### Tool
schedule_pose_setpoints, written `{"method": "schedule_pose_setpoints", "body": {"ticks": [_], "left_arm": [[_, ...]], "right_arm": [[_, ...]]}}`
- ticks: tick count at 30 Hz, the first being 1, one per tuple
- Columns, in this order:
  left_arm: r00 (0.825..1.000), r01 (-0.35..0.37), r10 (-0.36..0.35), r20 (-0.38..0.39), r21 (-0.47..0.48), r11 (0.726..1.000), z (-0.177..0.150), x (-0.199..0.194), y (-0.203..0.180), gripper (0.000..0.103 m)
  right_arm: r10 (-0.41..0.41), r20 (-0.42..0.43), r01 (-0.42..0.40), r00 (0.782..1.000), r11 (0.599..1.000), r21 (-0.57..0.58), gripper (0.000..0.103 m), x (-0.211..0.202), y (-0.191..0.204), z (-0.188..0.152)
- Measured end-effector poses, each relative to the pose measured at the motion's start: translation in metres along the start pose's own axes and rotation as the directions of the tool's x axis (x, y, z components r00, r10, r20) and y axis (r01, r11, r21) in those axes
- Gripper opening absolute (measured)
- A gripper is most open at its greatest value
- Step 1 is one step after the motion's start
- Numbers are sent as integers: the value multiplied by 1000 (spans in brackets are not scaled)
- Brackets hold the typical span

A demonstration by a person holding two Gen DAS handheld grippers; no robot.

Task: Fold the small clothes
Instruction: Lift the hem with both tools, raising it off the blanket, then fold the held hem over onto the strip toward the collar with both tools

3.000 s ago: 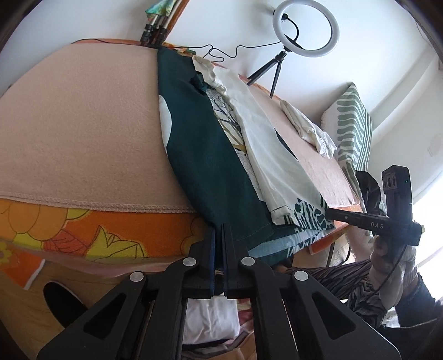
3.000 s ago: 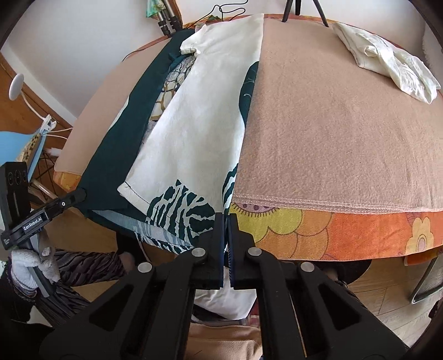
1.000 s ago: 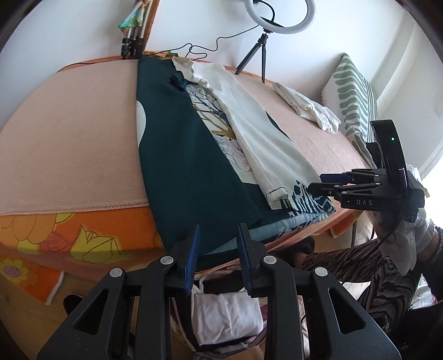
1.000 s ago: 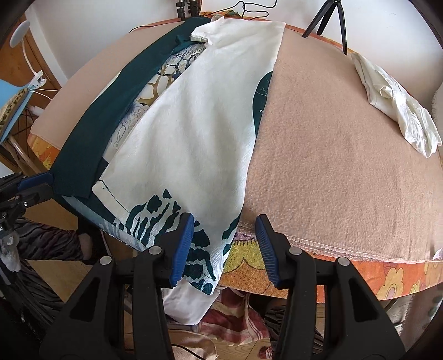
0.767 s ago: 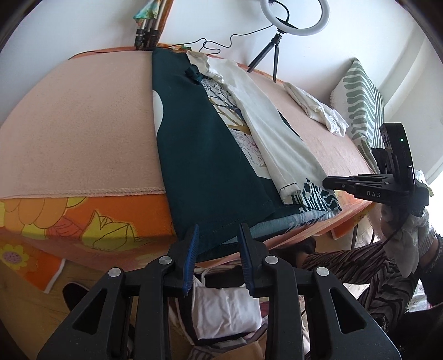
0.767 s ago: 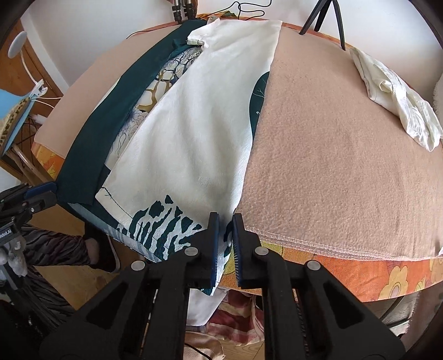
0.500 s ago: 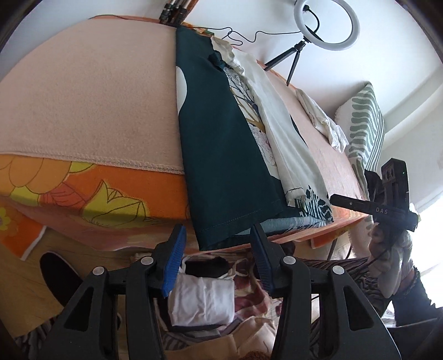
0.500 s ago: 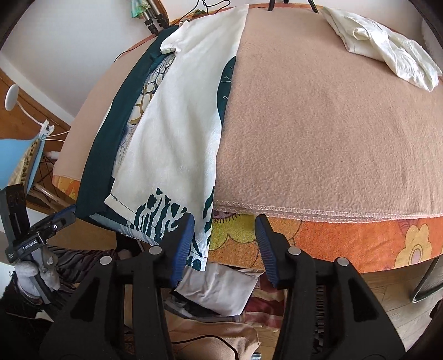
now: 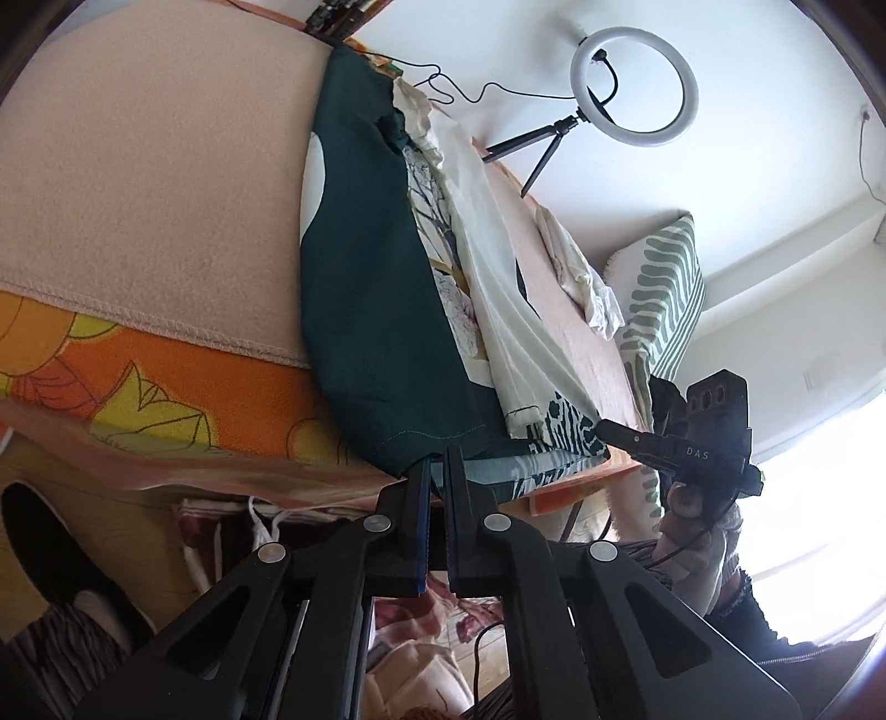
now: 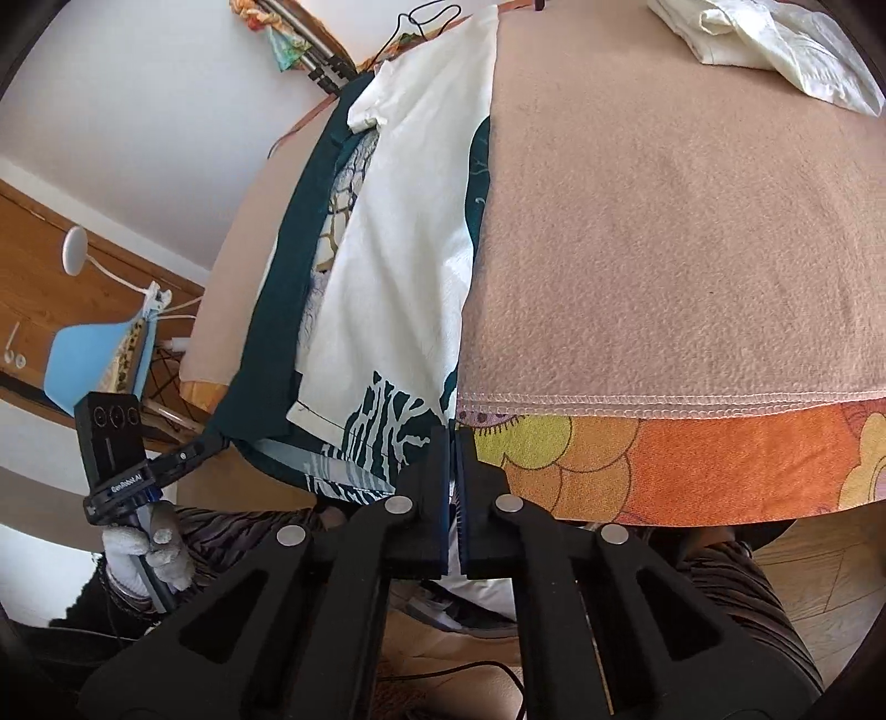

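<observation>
A long garment, dark green (image 9: 376,310) with white printed panels (image 10: 410,266), lies lengthwise on the pink blanket, both long sides folded inward. Its hem hangs over the near edge of the bed. My left gripper (image 9: 437,465) is shut on the hem's left, dark green corner. My right gripper (image 10: 455,437) is shut on the hem's right corner, by the green and white patterned part (image 10: 387,426). Each gripper shows in the other's view, the right one (image 9: 609,429) at the hem's far end and the left one (image 10: 213,440) likewise.
A pink blanket (image 10: 664,232) covers the bed over an orange floral sheet (image 10: 692,465). A crumpled white garment (image 10: 775,50) lies at the far right. A ring light on a tripod (image 9: 631,88) and a striped pillow (image 9: 659,299) stand at the back.
Both grippers were open half a second ago, just off the hem; both have since closed on its corners. The left wrist view has tilted and dropped lower.
</observation>
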State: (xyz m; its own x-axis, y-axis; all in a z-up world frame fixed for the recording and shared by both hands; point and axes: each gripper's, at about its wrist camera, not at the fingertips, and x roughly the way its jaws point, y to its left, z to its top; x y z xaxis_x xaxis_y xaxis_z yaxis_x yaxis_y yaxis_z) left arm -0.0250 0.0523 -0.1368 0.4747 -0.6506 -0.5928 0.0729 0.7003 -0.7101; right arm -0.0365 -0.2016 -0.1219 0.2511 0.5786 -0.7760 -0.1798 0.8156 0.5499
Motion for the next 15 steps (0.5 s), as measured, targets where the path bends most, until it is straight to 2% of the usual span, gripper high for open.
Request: {"method": "schedule_pose_setpoints", "body": {"ticks": [2, 7, 10, 12, 14, 15], "left_arm": [[1000, -6, 6, 0, 7, 1000, 2, 0, 0, 3], [1000, -7, 7, -12, 1, 1000, 3, 1, 0, 2], [1000, -20, 21, -13, 21, 1000, 0, -3, 0, 2], [998, -60, 61, -32, 29, 998, -2, -5, 1, 7], [995, -93, 94, -40, 21, 995, -3, -6, 6, 25], [995, -88, 88, -37, 0, 996, -4, -6, 10, 27]], "right_arm": [[-4, -16, 4, 1000, 1000, 9, 3, 2, -4, -1], [52, -73, -48, 996, 997, 52, 3, 21, -3, -5], [15, -80, -14, 997, 1000, 15, 4, 25, 3, -6], [15, -79, -14, 997, 1000, 14, 4, 24, 2, -6], [33, -74, -30, 997, 999, 38, 4, 22, -2, -4], [30, -74, -27, 997, 999, 45, 5, 22, -5, -4]]}}
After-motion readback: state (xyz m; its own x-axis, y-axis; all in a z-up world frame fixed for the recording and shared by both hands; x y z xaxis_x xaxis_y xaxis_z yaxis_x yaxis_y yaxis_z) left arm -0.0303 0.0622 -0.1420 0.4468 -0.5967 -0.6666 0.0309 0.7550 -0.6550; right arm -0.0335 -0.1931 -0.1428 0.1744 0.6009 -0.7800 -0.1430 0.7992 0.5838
